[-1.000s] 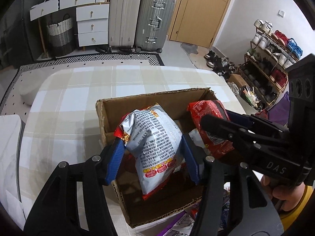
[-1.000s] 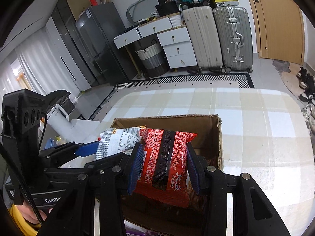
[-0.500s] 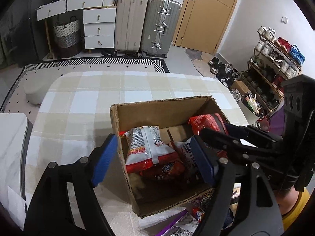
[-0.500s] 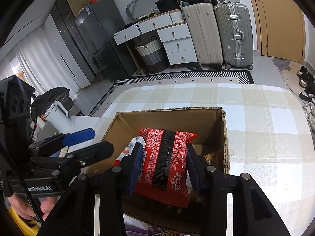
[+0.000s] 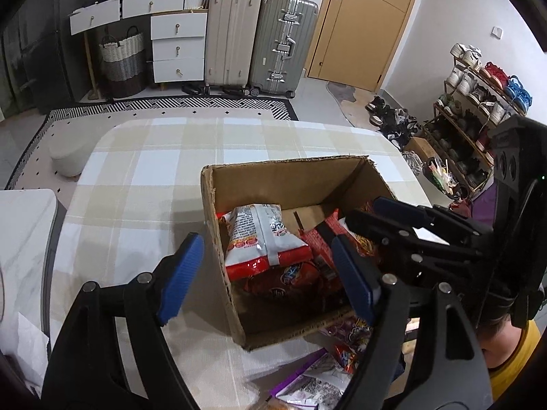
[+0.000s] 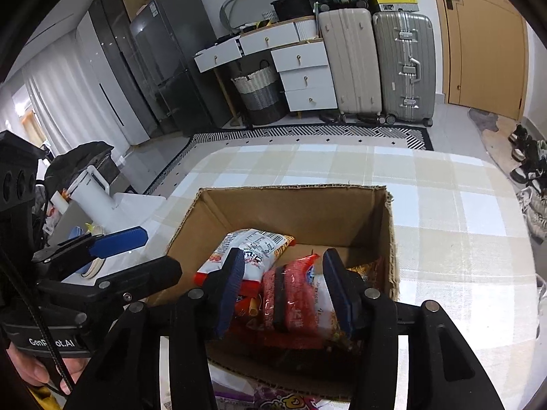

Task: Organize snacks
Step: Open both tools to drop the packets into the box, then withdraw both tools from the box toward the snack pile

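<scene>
the left gripper (image 5: 266, 273) stands released with nothing between its blue pads; its jaws have just been opening, and they straddle the near left wall of the cardboard box (image 5: 218, 239), one pad outside it, the other over the contents. the white-and-red snack bag (image 5: 263, 235) lies inside the box just ahead of those jaws, resting on other red packets.

the right gripper (image 6: 283, 290) hangs over the box's near side, and its jaws have just been opening too. the red packet with the dark band (image 6: 294, 297) sits between them; a gap shows at the left pad, while contact at the right pad cannot be told, so it looks let go and settled among the snacks.

these bags likely handle as light, puffy and crinkly, with slick film and brittle contents. a gentle pinch across the flat middle or at a sealed end seam would probably hold best. more packets (image 5: 338, 341) lie on the table behind the jaws, outside the box.
</scene>
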Available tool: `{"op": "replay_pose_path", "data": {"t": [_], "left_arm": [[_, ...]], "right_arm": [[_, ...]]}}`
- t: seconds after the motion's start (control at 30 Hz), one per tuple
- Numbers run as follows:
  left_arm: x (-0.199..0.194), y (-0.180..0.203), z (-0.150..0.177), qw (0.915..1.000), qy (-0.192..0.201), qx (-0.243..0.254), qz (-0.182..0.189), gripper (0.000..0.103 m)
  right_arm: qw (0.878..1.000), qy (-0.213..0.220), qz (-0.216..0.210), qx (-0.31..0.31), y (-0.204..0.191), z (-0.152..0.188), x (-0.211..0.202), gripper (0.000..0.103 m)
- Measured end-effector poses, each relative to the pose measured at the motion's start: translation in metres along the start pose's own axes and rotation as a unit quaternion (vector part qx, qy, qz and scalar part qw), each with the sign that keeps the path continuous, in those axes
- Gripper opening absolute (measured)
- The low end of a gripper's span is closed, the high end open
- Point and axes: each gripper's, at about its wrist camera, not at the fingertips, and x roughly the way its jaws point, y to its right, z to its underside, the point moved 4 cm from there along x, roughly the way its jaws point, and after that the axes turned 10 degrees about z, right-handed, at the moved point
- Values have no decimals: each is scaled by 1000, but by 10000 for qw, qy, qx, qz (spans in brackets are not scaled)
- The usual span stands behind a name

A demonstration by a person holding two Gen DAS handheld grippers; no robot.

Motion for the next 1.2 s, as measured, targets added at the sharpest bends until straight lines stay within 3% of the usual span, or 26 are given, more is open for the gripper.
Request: {"op": "replay_pose_path", "data": {"t": [0.27,0.33,0.53,0.67,0.73,0.93,1.0,1.03,1.13,1.2], "left_arm": [[-35,14,15,9999,89,86,-75,78],[-47,21,21,9998,129,117,-79,78],[-88,39,38,9992,333,185,-130,80],[-122,51,48,9984,512,204,-106,80],[-146,58,54,9975,680,203,-71,81],[-227,75,78,9900,1384,252,-81,85],[-252,78,91,9867,1606,235,-62,98],[-265,80,100,9845,1738,239,-40,103],[-300,85,121,9781,2060,311,-37,102],[-321,89,137,9740,2235,372,-10,102]], "right_arm": [[9996,243,70,90,4,4,-38,54],[9993,329,165,-1,2,7,-51,60],[9954,841,320,-326,-14,17,-107,65],[9911,1237,328,-367,-24,27,-151,77],[9876,1483,301,-411,-29,31,-180,78],[9696,2365,404,-480,-54,57,-267,92],[9591,2764,388,-476,-66,76,-298,102],[9556,2884,364,-493,-70,83,-308,102],[9465,3156,359,-573,-88,113,-335,102],[9470,3143,483,-458,-94,130,-345,102]]}}
